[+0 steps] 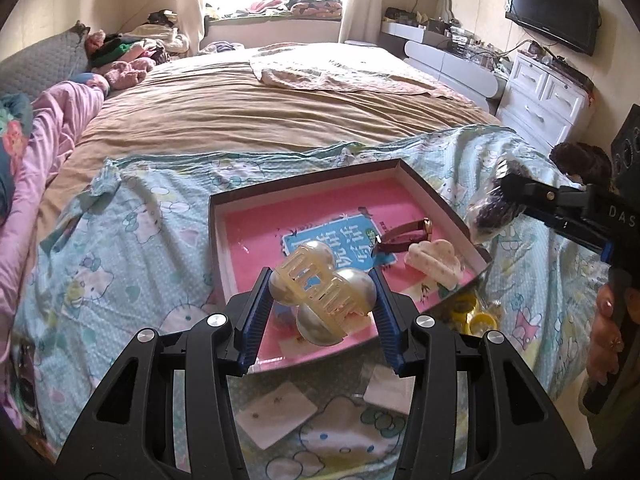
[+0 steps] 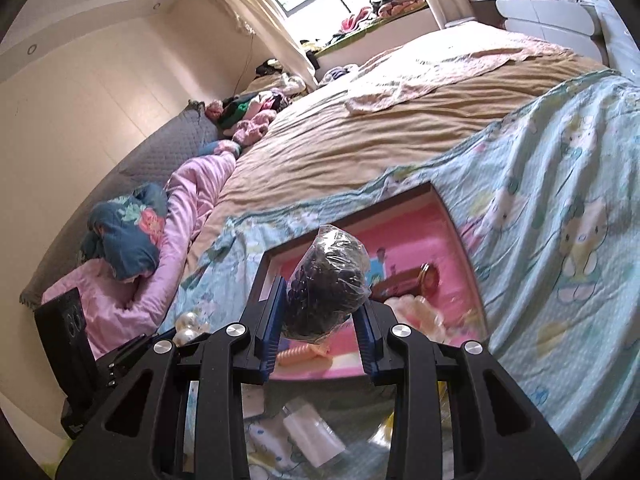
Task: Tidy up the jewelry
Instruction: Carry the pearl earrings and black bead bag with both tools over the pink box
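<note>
Pearl hair clip (image 1: 320,294) sits clamped in left claw (image 1: 320,312), above tray (image 1: 240,232).

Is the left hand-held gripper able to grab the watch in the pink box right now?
Probably not yet. The left hand-held gripper is already shut on a pearl hair claw, so its jaws are full. The watch lies uncovered in the box, so it looks reachable afterwards.
</note>
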